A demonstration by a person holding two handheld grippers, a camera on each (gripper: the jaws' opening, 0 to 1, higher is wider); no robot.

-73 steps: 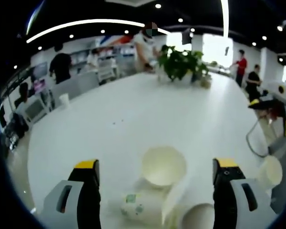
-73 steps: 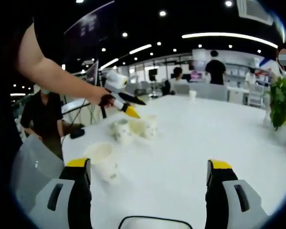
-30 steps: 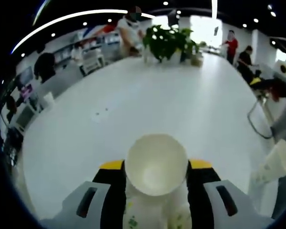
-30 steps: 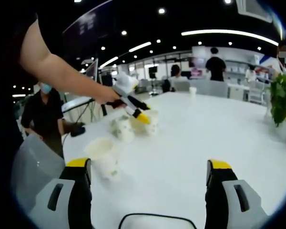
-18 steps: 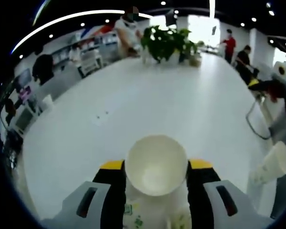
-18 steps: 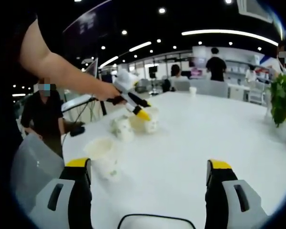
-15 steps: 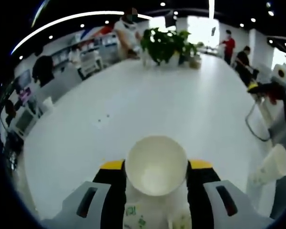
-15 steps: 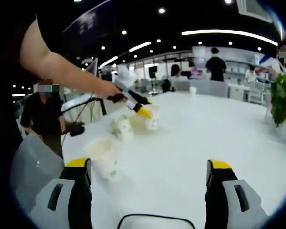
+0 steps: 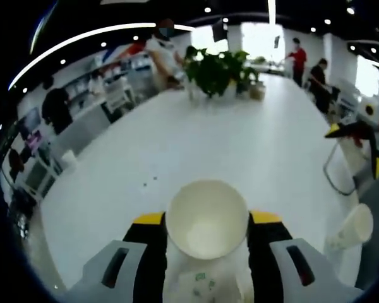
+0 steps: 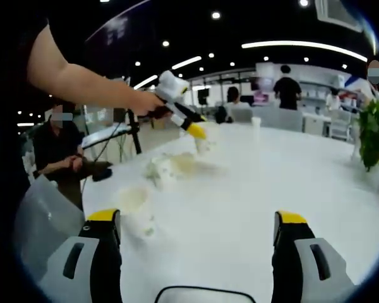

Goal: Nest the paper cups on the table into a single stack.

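Between my left gripper (image 9: 207, 221) jaws sits a paper cup (image 9: 206, 219), clamped from both sides, its open mouth facing the camera and its printed wall showing below the rim. In the right gripper view that same hand (image 10: 141, 103) is raised above the near left part of the table (image 10: 290, 183), with the cup at its yellow tips, blurred.

My right gripper (image 10: 198, 252) has its jaws spread wide with nothing between them, only bare white table top. It also comes into the left gripper view at the right edge, off the table's side.

On the table under my raised left hand lie two more cups (image 10: 167, 167), close together, too blurred to tell whether they touch. Another cup (image 10: 136, 208) stands upright nearer the table's near left edge; in the left gripper view it shows at the lower right, tilted by the lens. A small cup (image 10: 256, 122) stands well apart, at the far edge.

A potted plant (image 9: 216, 69) stands at the far end of the table, with people standing beyond it. A seated person (image 10: 54, 154) is just past the left edge, beside a stand.

The middle of the table is wide open white surface, from the cups across to the plant.
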